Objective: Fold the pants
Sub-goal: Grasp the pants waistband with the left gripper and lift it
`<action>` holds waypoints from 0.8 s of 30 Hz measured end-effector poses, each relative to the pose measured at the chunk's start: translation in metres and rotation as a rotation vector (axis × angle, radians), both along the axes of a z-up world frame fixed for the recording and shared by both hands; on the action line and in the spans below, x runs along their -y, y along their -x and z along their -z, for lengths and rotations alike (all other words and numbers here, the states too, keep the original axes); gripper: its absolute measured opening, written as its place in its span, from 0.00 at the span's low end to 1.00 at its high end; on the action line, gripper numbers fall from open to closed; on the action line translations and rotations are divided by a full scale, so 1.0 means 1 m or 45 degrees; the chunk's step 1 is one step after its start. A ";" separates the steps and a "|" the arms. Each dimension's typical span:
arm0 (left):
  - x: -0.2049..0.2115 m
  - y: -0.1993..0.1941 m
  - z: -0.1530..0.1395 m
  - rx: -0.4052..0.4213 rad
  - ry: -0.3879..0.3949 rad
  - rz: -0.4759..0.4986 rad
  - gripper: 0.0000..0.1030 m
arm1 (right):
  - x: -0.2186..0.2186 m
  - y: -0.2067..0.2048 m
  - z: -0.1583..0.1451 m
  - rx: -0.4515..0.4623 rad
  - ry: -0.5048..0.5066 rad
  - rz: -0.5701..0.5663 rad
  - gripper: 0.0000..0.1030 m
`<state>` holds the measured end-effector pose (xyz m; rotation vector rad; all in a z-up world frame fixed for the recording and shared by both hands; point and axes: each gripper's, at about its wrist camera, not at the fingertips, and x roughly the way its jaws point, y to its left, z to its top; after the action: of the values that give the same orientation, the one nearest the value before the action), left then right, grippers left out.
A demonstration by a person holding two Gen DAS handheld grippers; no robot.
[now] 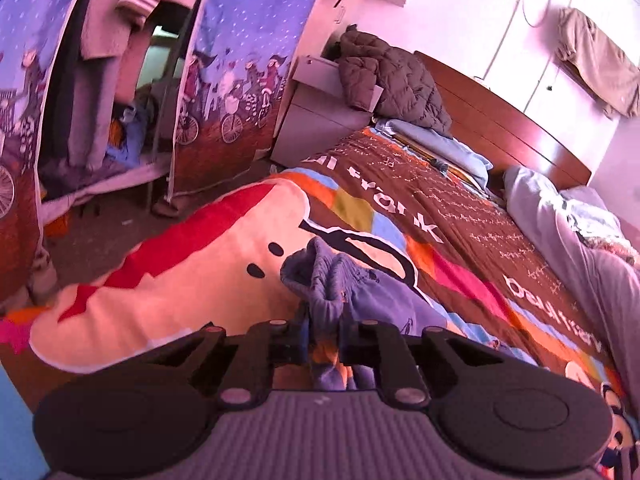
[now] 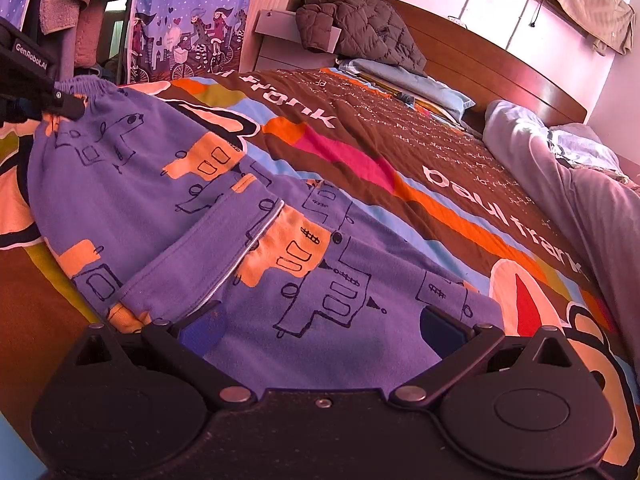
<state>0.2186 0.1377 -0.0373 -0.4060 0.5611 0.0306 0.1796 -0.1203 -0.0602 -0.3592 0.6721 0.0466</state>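
Blue-purple children's pants (image 2: 224, 216) with orange and black drawings lie spread on the colourful bedspread (image 2: 460, 184). My left gripper (image 1: 323, 320) is shut on the bunched elastic waistband (image 1: 320, 276); it also shows in the right wrist view (image 2: 60, 100) at the far left, pinching the waistband. My right gripper (image 2: 316, 328) is open, its blue pads (image 2: 440, 328) wide apart and resting on the lower part of the pants.
The bed's wooden headboard (image 2: 480, 60) stands at the back, with a brown puffer jacket (image 2: 360, 36), a blue pillow (image 2: 420, 84) and a grey quilt (image 2: 580, 200) on the right. A fabric wardrobe (image 1: 236, 80) stands left of the bed.
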 end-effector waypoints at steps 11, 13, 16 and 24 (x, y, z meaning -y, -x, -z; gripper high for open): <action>0.035 -0.007 -0.051 0.093 -0.067 0.159 0.12 | 0.020 0.001 -0.012 0.019 -0.183 0.001 0.96; 0.054 -0.001 -0.060 0.124 -0.161 0.193 0.12 | 0.038 0.009 -0.028 0.094 -0.288 -0.012 0.98; 0.090 0.005 -0.074 0.149 -0.272 0.252 0.12 | 0.066 0.024 -0.051 0.211 -0.304 -0.064 0.99; 0.217 0.024 -0.104 0.210 -0.463 0.506 0.13 | 0.162 0.054 -0.066 0.312 -0.189 0.018 0.99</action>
<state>0.1949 -0.0791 0.0669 0.0611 0.4528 -0.2770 0.1254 -0.2822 0.0063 -0.2123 0.4259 0.0380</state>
